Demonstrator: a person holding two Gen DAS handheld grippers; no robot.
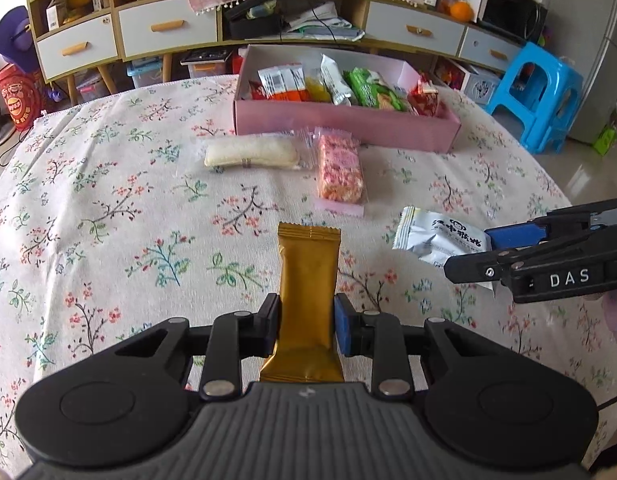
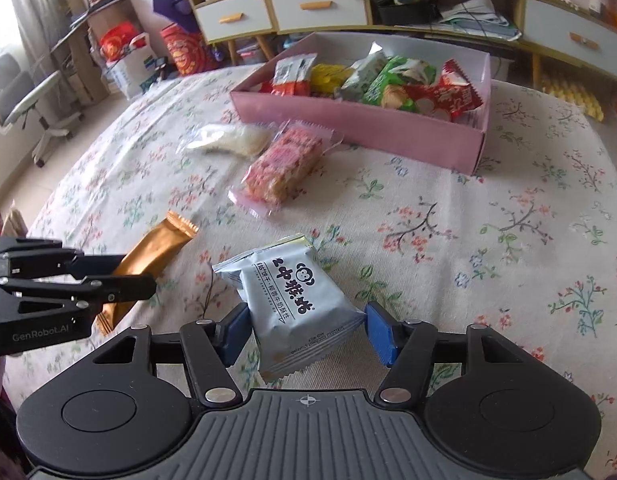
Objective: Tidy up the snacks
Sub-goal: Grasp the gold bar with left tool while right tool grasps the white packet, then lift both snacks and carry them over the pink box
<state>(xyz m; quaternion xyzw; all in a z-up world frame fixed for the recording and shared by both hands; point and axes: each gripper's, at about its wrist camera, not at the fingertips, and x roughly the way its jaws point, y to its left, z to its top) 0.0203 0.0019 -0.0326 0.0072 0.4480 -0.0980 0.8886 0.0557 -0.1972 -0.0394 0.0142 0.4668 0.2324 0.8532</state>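
Note:
My left gripper (image 1: 306, 320) is shut on the lower half of a gold-wrapped bar (image 1: 308, 264), which sticks out forward over the floral tablecloth. In the right wrist view that bar (image 2: 160, 240) slants between the left gripper's (image 2: 138, 270) fingers. My right gripper (image 2: 306, 324) holds a pale blue packet (image 2: 296, 300) with black print; both blue pads touch its sides. The left wrist view shows this right gripper (image 1: 468, 254) at the right edge, on the packet (image 1: 432, 236). A pink box (image 1: 340, 120) with several snacks stands further back.
A white roll in clear wrap (image 1: 250, 154) and a pink rice-crisp bar (image 1: 340, 168) lie on the cloth just in front of the pink box (image 2: 348, 120). Beyond the round table are a blue stool (image 1: 536, 92), a low drawer cabinet (image 1: 168, 28) and an office chair (image 2: 24, 96).

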